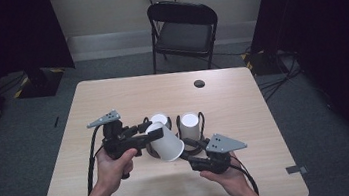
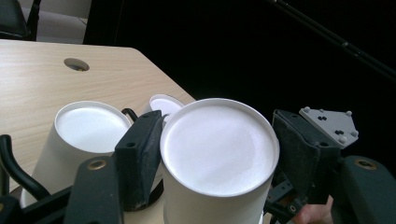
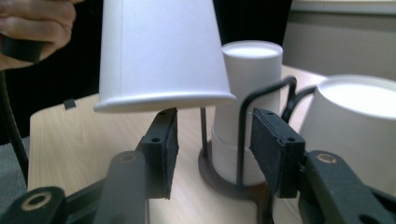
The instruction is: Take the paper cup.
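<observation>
On the wooden table point(image 1: 111, 93), toward my near edge, my left gripper point(image 1: 152, 132) holds a white paper cup point(image 1: 165, 141) upside down and tilted, lifted clear of the tabletop. My left hand point(image 1: 113, 167) wraps the handle from below, and the grey three-cornered plate point(image 1: 104, 118) sits on top. From the left gripper view, my two black jaws are clenched on the cup point(image 2: 219, 154) from either side, its closed flat bottom facing the camera.

Just past the held cup stand two more upside-down white cups in a black wire holder point(image 1: 191, 145): the left cup point(image 1: 159, 120) right behind the held one, and the right cup point(image 1: 190, 125) beside it, ringed by the wire loops.

Farther right, my right gripper point(image 1: 192, 152) sits low near the holder's base, with my right hand point(image 1: 226, 174) under it. From the right gripper view, its jaws stand parted with nothing between them; the held cup's rim point(image 3: 163, 100) hangs just above the left jaw, and a wire upright point(image 3: 243, 135) of the holder rises in the gap beyond. At the far side of the table, a black folding chair point(image 1: 183, 31) stands on the grey floor.
</observation>
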Demonstrator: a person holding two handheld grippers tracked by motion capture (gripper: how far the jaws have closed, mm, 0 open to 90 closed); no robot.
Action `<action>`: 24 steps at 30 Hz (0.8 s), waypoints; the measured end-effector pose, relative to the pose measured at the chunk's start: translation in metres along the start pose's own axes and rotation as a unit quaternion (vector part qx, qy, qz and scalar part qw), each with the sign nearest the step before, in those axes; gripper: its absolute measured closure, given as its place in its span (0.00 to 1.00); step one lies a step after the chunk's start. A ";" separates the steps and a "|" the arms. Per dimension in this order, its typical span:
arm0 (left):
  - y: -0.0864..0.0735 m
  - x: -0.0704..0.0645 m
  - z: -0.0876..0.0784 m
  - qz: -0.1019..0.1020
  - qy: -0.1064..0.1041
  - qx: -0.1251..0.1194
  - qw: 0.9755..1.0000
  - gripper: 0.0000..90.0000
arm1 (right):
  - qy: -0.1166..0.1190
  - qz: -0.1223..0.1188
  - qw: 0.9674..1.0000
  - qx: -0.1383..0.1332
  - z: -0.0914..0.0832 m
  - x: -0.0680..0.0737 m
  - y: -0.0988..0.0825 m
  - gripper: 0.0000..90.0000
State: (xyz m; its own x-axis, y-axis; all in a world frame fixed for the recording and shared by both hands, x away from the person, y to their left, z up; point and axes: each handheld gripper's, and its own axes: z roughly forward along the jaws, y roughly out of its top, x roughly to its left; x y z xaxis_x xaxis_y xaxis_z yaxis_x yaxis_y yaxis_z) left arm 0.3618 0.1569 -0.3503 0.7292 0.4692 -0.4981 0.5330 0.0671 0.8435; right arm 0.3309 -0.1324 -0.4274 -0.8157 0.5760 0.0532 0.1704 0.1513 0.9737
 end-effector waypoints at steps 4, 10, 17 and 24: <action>0.001 -0.003 0.000 -0.001 -0.005 -0.002 1.000 0.39 | -0.002 -0.019 0.999 -0.035 0.005 0.005 0.004 0.63; -0.002 -0.002 0.003 -0.028 -0.034 -0.007 0.999 0.39 | 0.005 -0.023 0.998 -0.055 0.008 0.007 0.007 0.66; -0.006 -0.001 0.009 -0.051 -0.052 -0.004 0.997 0.39 | 0.002 -0.031 0.997 -0.069 0.011 0.007 0.005 0.70; -0.010 -0.003 0.016 -0.049 -0.070 0.003 0.996 0.38 | 0.007 -0.038 0.996 -0.078 0.007 0.007 0.010 0.82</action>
State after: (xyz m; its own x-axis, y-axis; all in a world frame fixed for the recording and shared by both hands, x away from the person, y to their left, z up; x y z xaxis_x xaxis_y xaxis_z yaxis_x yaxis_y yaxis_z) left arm 0.3608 0.1411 -0.3606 0.7256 0.3326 -0.6023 0.6075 0.1015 0.7878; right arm 0.3309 -0.1217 -0.4191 -0.8309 0.5561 -0.0197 0.0213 0.0670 0.9975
